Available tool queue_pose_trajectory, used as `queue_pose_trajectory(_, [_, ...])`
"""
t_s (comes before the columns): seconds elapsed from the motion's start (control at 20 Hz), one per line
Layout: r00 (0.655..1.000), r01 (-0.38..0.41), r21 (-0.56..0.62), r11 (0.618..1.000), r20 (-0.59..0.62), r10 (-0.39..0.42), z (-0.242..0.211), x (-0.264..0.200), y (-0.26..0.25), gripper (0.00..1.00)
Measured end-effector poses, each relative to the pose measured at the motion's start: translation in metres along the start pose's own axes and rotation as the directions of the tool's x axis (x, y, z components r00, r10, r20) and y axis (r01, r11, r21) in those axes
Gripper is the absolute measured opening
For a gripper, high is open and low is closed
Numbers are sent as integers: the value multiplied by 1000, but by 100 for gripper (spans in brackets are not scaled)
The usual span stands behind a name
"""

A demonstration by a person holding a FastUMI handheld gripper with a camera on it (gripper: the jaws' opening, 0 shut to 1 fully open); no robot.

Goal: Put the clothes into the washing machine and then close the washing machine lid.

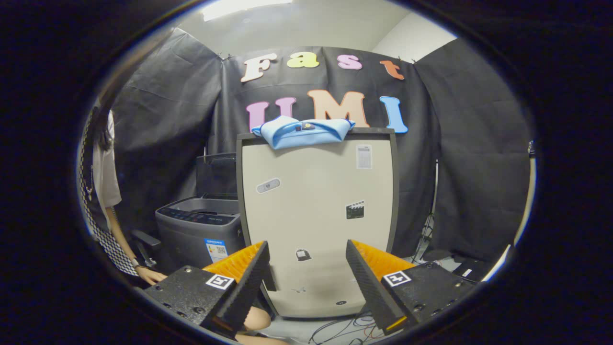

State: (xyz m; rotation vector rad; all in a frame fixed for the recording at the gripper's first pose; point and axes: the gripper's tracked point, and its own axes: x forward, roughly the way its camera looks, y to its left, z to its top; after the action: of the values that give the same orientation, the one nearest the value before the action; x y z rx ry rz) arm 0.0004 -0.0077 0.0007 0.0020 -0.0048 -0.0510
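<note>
A folded light-blue garment (303,132) lies on top of a tall beige cabinet (316,220) straight ahead, well beyond my fingers. The grey top-loading washing machine (201,230) stands low to the left of the cabinet, its dark lid (216,175) raised upright at the back. My gripper (306,268) is open, its two black-and-orange fingers spread wide with nothing between them, level with the lower part of the cabinet's front.
A person in a white top and checkered garment (103,191) stands to the left of the washing machine, one hand low near my left finger. Cables (345,330) lie on the floor under the cabinet. A stand's legs (428,230) rise to the cabinet's right.
</note>
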Motion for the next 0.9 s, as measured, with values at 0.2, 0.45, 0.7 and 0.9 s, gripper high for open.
queue_pose_trajectory(0.2, [1000, -28, -6, 1000, 3, 28, 1, -1, 5, 96])
queue_pose_trajectory(0.45, [999, 54, 42, 998, -5, -54, 0, 9, -7, 96])
queue_pose_trajectory(0.7, [993, 51, 227, 972, 97, -75, 83, 52, 8, 97])
queue_pose_trajectory(0.9, [986, 37, 262, 964, 144, -77, 183, 103, 16, 96])
